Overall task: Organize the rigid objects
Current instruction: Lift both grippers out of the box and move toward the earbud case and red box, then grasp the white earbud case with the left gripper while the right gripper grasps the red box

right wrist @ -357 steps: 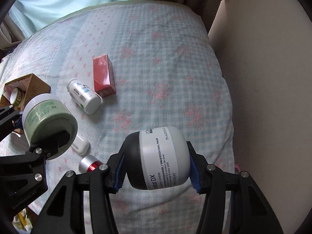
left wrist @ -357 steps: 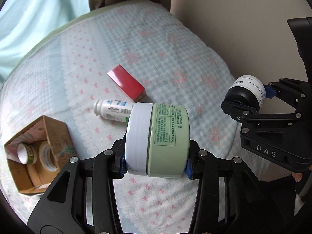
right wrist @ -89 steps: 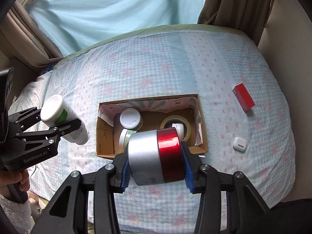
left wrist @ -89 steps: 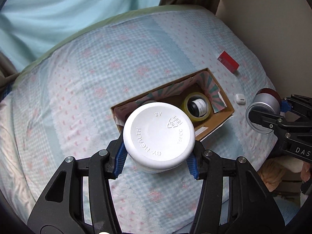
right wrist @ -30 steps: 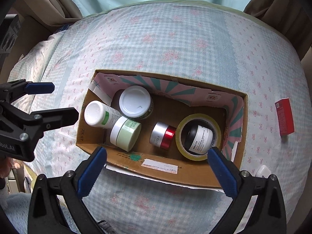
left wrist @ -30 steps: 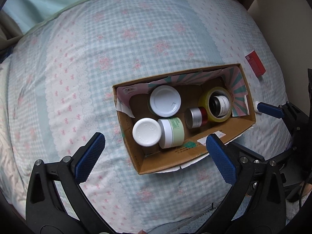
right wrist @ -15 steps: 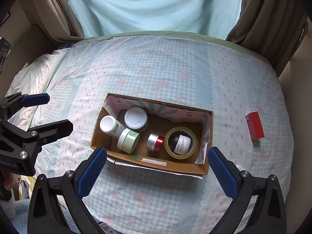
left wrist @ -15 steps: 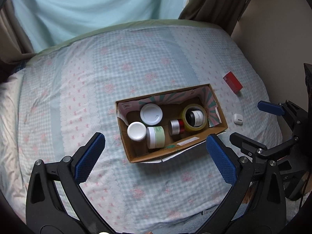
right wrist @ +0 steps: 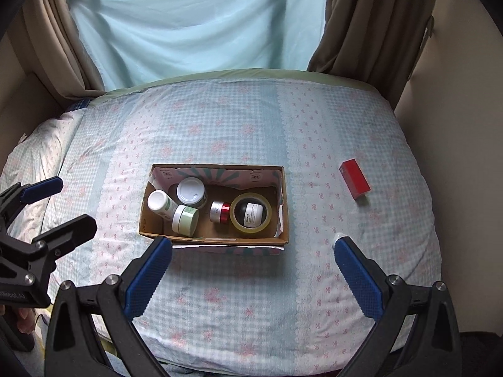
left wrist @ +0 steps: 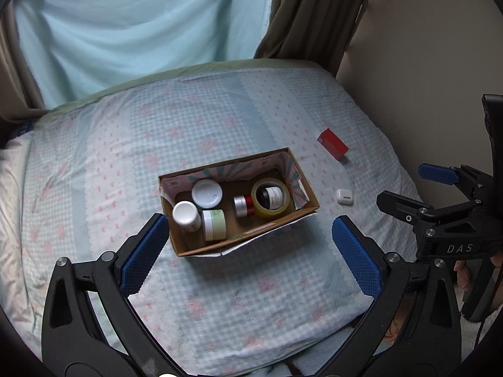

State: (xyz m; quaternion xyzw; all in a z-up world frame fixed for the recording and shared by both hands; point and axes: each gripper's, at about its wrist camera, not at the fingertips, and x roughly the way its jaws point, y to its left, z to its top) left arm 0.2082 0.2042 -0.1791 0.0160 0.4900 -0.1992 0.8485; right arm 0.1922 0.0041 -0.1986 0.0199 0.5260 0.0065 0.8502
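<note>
A cardboard box sits mid-bed. Inside lie a white-lidded jar, a white bottle, a green jar, a silver-red jar and a tape roll ringing a black-white jar. My left gripper and right gripper are both open and empty, held high above the bed's near side. A red box and a white case lie on the bed right of the box.
The bed has a blue checked cover. A light blue sheet and brown curtains hang behind it. A beige wall stands close on the right. The right gripper shows in the left wrist view, the left one in the right wrist view.
Both grippers have pulled back and up from the box, so it looks smaller. Earlier each held a jar or bottle; those now lie in the box.
</note>
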